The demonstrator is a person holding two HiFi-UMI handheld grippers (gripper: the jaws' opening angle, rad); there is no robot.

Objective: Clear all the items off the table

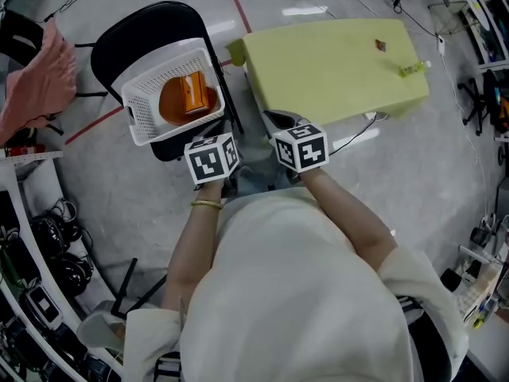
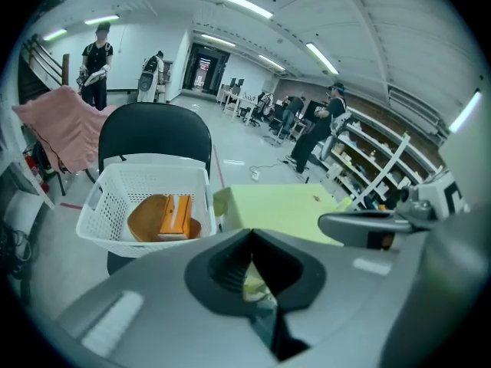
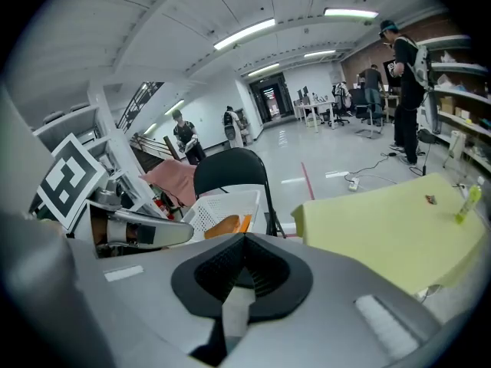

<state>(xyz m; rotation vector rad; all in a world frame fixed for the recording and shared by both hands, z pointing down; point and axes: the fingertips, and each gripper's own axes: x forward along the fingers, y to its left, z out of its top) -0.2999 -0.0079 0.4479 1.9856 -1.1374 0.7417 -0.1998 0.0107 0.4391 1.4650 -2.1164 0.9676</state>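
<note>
My left gripper (image 2: 253, 244) and right gripper (image 3: 245, 244) were shut, holding nothing. The little bottle (image 1: 411, 69) at the table's (image 1: 318, 78) far right looked light and slippery, so I thought its middle was best to pinch

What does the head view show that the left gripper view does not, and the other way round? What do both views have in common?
Only the head view: the person's pale top and a gold bracelet on the left wrist. Only the left gripper view: ceiling lights and people standing across the room. Both: the white basket with orange items on the black chair, the yellow-green table beside it, and the pink cloth.
</note>
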